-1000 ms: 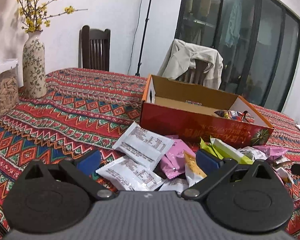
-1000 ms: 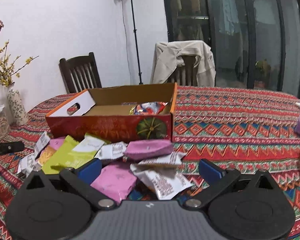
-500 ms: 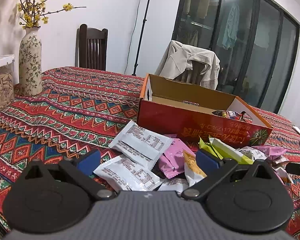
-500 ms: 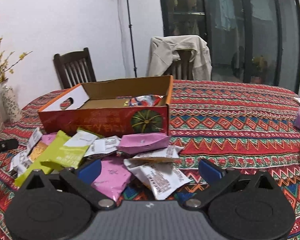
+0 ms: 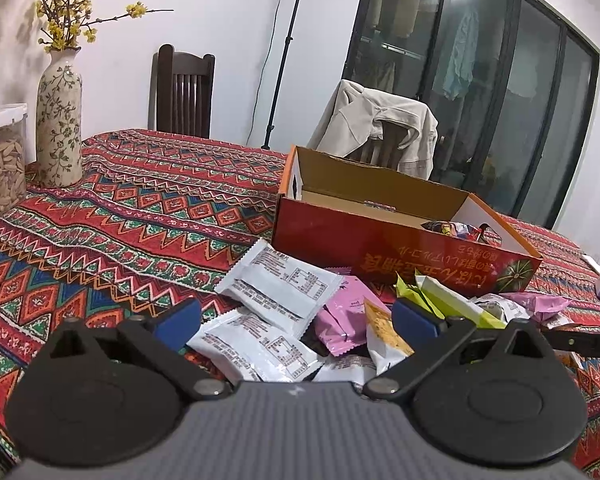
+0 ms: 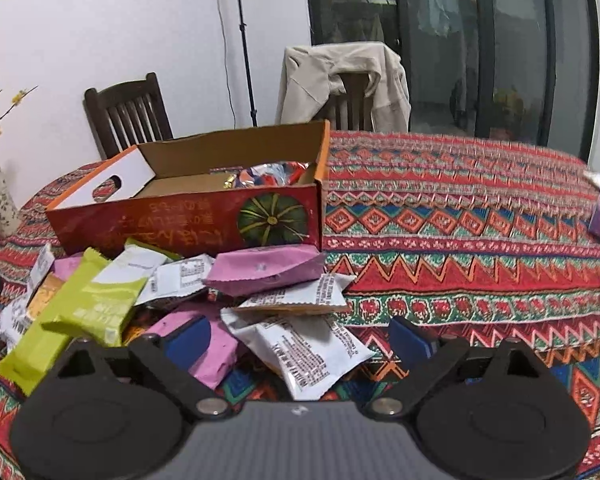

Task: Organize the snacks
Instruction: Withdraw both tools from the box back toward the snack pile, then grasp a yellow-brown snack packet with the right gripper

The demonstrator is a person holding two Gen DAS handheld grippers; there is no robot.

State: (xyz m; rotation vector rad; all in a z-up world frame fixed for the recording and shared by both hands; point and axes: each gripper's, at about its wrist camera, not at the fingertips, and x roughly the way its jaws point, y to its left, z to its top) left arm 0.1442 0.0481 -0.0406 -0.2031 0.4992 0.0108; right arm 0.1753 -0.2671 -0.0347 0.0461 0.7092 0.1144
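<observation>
A white snack packet lies on the counter at the near edge of the pile, before the cardboard box. It is straddled by the right hand-held gripper, whose jaws are closing but not yet touching. A pickup is judged underway; next, a firm pinch is called for. The left hand-held gripper is held apart over the packets.
</observation>
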